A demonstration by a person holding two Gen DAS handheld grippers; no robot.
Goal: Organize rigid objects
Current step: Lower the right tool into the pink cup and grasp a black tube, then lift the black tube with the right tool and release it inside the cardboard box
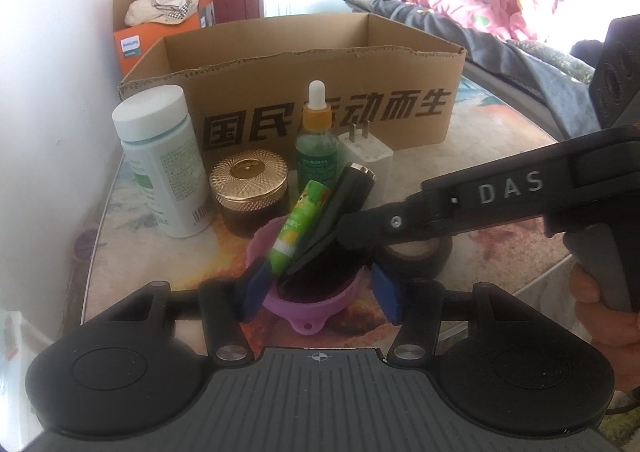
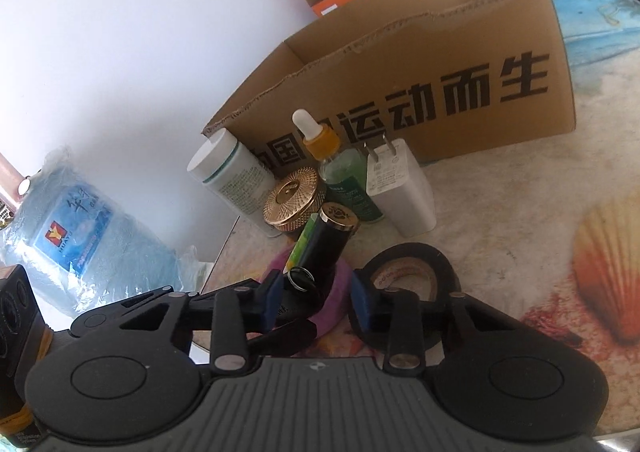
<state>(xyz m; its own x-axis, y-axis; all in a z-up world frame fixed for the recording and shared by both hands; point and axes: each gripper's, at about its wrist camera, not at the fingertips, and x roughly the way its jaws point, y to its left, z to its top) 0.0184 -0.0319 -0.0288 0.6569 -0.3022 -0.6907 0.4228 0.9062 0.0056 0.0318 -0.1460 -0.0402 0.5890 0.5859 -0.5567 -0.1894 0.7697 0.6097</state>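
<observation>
Nearest item: my left gripper (image 1: pixel 316 288), blue pads (image 1: pixel 256 284) set on either side of a purple silicone cup (image 1: pixel 308 304) and seemingly pressing its rim. In the cup: a green tube (image 1: pixel 298 228) and a black cylinder (image 1: pixel 348 195) with a gold end cap, both leaning. My right gripper (image 2: pixel 314 298) comes in from the right; in its own view the jaws stand partly apart around the cylinder's lower end, but whether the pads actually press it I cannot tell (the left pad looks close to touching). Just right of the cup: a roll of black tape (image 2: pixel 412 272), lying flat. Behind the cup, in a row: a white bottle (image 1: pixel 160 159), a gold-lidded jar (image 1: pixel 250 191), a green dropper bottle (image 1: pixel 316 143) and a white plug charger (image 1: pixel 366 151). Behind those: an open cardboard box (image 1: pixel 320 107) with black lettering, all on a shell-patterned tabletop (image 2: pixel 520 252). Farthest: an orange box (image 1: pixel 136 47) with cloth on top.
</observation>
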